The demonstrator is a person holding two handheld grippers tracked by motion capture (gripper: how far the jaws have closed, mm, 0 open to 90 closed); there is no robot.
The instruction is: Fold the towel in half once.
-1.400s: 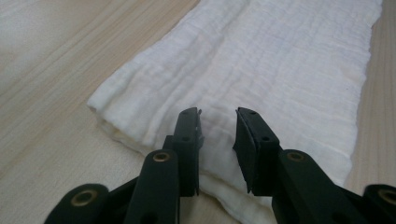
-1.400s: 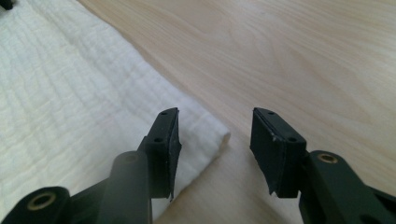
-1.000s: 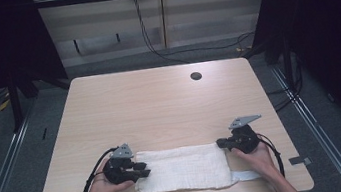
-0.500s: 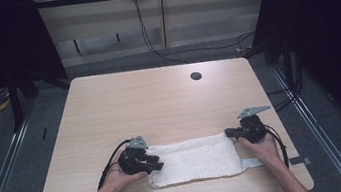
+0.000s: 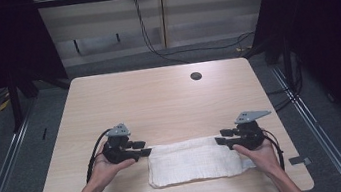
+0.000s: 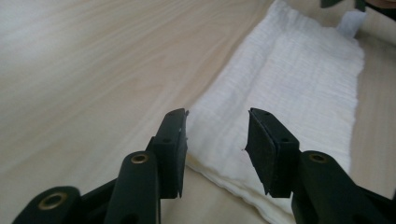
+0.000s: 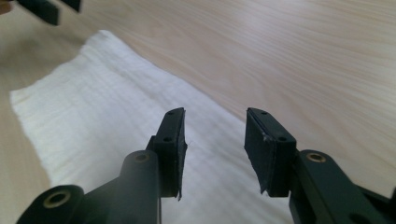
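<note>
Left gripper (image 5: 141,148): jaws parted to a moderate gap, nothing between the pads. In the left gripper view the left gripper (image 6: 215,135) hangs over the near short edge of the white cloth (image 6: 299,88) with clear air between pads and fabric; released, no contact. The jaws have just been opening, with no thing clamped between them.

Right gripper (image 5: 221,137): jaws likewise parted to about the same gap. In the right gripper view the right gripper (image 7: 215,135) sits above the cloth (image 7: 93,116), pads clear of the fabric; released. These jaws have just been opening too, and nothing is gripped.

Writing and labels: a small pale tag (image 6: 350,21) sticks out from the far end of the cloth, upper right of the left gripper view; no print on it can be read. No brand marks legible elsewhere.

Cloth (image 5: 192,159): white, folded into a long flat rectangle, fine ribbed or crinkled weave, layered edges visible at the near end in the left gripper view. It lies on the light wooden table (image 5: 158,97), in the lower centre of the high view, between the two grippers, long axis running left to right. A dark round hole (image 5: 196,76) sits in the table top at upper centre-right, well apart from the cloth.
</note>
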